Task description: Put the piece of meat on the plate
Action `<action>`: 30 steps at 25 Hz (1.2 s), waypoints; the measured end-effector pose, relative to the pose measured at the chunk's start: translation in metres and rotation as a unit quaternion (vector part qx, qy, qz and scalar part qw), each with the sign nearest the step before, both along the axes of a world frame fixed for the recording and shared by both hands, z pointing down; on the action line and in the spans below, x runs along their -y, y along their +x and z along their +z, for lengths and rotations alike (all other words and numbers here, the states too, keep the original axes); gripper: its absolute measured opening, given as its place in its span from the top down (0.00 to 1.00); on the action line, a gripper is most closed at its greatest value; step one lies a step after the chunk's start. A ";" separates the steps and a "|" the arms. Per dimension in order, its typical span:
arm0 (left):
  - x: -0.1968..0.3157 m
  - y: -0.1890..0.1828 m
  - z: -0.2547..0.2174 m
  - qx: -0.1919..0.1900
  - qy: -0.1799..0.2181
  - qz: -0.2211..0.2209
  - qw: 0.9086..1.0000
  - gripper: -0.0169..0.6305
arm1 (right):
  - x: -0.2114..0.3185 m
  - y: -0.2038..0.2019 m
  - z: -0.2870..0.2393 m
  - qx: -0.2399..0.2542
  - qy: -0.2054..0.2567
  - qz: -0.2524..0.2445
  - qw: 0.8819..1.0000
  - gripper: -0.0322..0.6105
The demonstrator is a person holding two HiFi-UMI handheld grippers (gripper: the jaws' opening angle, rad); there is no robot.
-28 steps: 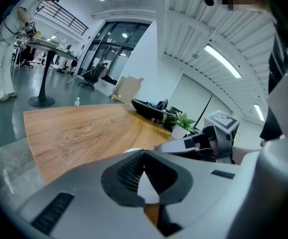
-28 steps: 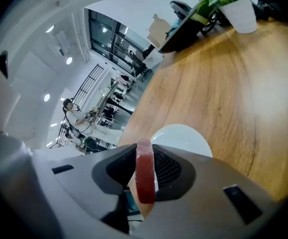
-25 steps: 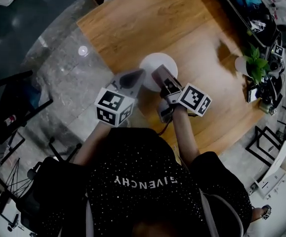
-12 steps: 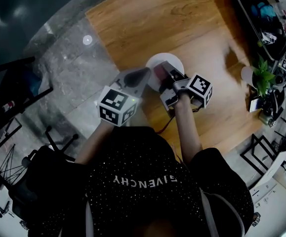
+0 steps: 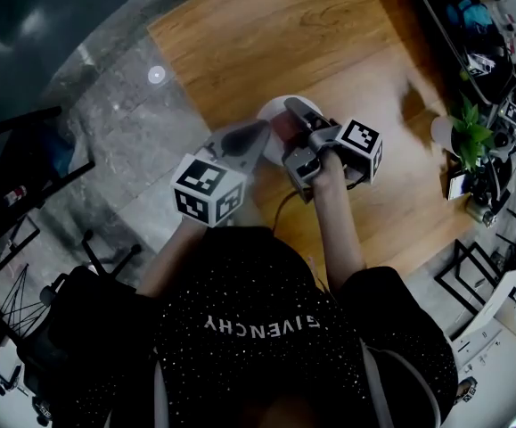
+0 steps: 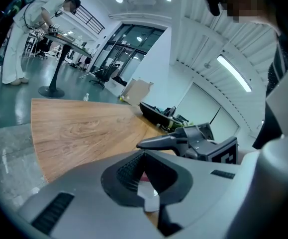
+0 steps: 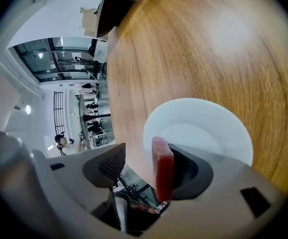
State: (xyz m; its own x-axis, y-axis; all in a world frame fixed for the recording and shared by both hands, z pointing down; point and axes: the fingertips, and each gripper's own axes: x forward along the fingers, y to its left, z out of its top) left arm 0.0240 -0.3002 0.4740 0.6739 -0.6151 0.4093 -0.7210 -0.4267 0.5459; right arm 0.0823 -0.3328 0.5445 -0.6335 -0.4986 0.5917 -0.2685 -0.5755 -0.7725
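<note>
A white plate (image 5: 275,110) sits near the front edge of the wooden table (image 5: 266,34). My right gripper (image 5: 298,123) hangs over the plate's near side, rolled on its side. Its jaws have just been opening. The red slab of meat (image 7: 162,168) stands upright between them, against the right-hand pad, with a clear gap to the other pad; the plate (image 7: 198,128) lies just beyond it. My left gripper (image 5: 256,134) rests beside the plate's left side with its tips together and nothing between them; the left gripper view shows a bit of the plate (image 6: 151,190) below them.
A potted plant (image 5: 467,127) and a white cup (image 5: 438,132) stand at the table's right edge, with a dark tray of items (image 5: 458,25) behind them. A black chair (image 5: 26,168) stands on the floor at left. A person in white (image 6: 19,34) works far off.
My right gripper has rolled over and sunk a little onto the plate's near side, and its jaws now stand wider apart. The left gripper has stayed beside the plate.
</note>
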 end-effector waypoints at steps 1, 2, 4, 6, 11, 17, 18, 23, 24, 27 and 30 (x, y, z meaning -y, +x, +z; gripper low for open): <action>0.000 0.000 -0.001 -0.001 0.001 0.000 1.000 0.96 | 0.000 0.000 -0.001 -0.001 -0.005 0.001 1.000 0.55; 0.000 0.000 -0.001 0.000 0.001 0.000 1.000 0.96 | -0.002 0.000 -0.001 -0.004 -0.012 0.000 1.000 0.54; 0.000 -0.001 -0.002 0.000 0.003 0.001 1.000 0.96 | -0.008 0.003 0.000 -0.012 -0.024 -0.001 1.000 0.54; -0.001 -0.002 -0.003 -0.001 0.003 0.001 1.000 0.96 | -0.015 0.006 -0.001 -0.016 -0.034 0.005 0.999 0.54; -0.007 -0.003 -0.006 -0.007 0.002 0.002 1.000 0.96 | -0.034 0.019 0.000 -0.032 -0.049 0.020 0.998 0.54; -0.016 0.003 -0.008 -0.008 0.008 0.017 1.000 0.96 | -0.052 0.030 -0.008 -0.036 -0.042 0.041 0.998 0.54; -0.017 0.005 -0.009 -0.008 0.010 0.020 1.000 0.96 | -0.054 0.033 -0.010 -0.038 -0.038 0.045 0.998 0.54; -0.031 0.013 -0.017 -0.006 0.023 0.036 0.999 0.96 | -0.067 0.049 -0.023 -0.048 -0.009 0.070 0.996 0.54; -0.034 0.014 -0.019 -0.004 0.027 0.039 0.999 0.96 | -0.070 0.053 -0.026 -0.051 0.000 0.074 0.996 0.54; -0.041 0.015 -0.026 0.009 0.044 0.047 0.998 0.96 | -0.075 0.057 -0.047 -0.067 0.066 0.060 0.994 0.54; -0.043 0.016 -0.034 0.024 0.066 0.051 0.996 0.96 | -0.077 0.058 -0.087 -0.107 0.200 0.036 0.973 0.54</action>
